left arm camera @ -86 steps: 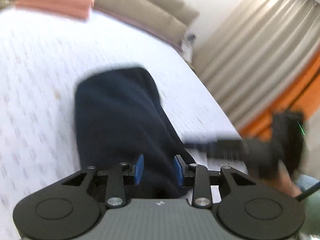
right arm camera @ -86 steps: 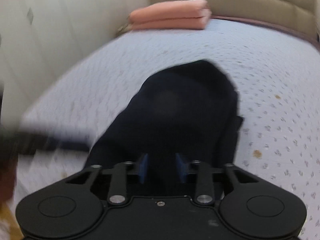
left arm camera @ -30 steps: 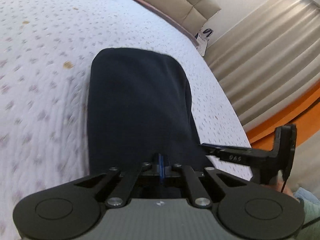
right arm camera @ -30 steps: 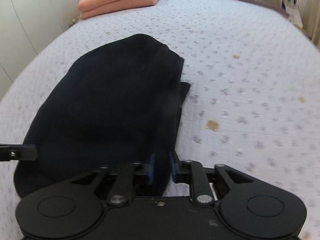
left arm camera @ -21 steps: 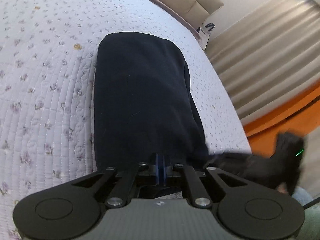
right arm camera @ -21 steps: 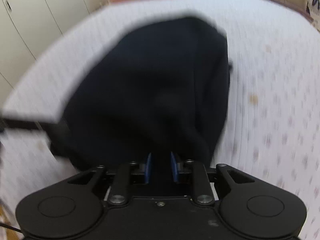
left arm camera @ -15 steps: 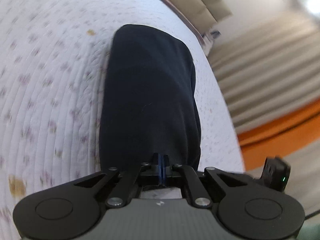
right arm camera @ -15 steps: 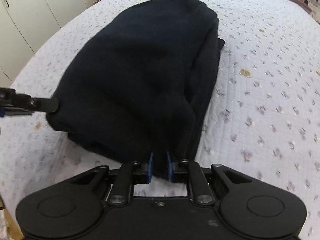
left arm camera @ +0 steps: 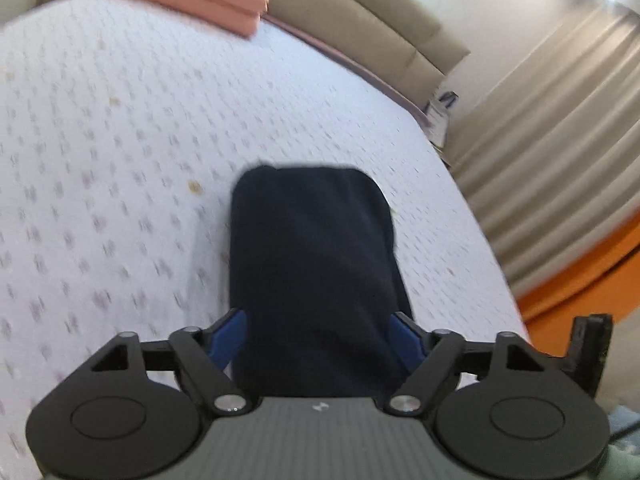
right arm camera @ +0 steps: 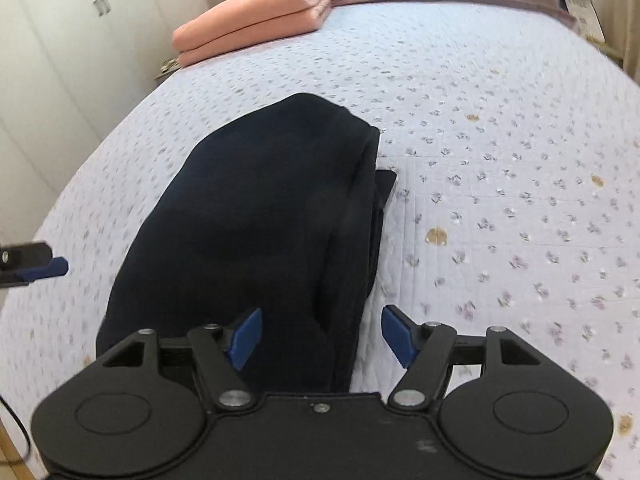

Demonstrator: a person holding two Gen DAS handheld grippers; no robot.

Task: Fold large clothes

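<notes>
A dark navy garment [left arm camera: 312,264] lies folded in a long narrow stack on the flowered white bedspread [left arm camera: 100,168]. It also shows in the right wrist view [right arm camera: 264,232], with layered edges along its right side. My left gripper [left arm camera: 318,338] is open, its blue pads either side of the garment's near end, holding nothing. My right gripper [right arm camera: 320,336] is open above the garment's near right edge and holds nothing. The left gripper's blue fingertip [right arm camera: 52,267] shows at the left edge of the right wrist view.
A folded pink blanket [right arm camera: 252,20] lies at the far end of the bed by the beige headboard [left arm camera: 360,20]. White wardrobe doors [right arm camera: 60,40] stand left of the bed. Beige curtains [left arm camera: 552,152] and an orange floor strip are on the right.
Both grippers were shut on the garment's near edge half a second ago; both have opened and let go. The garment now lies flat, and both grippers have pulled back and risen.
</notes>
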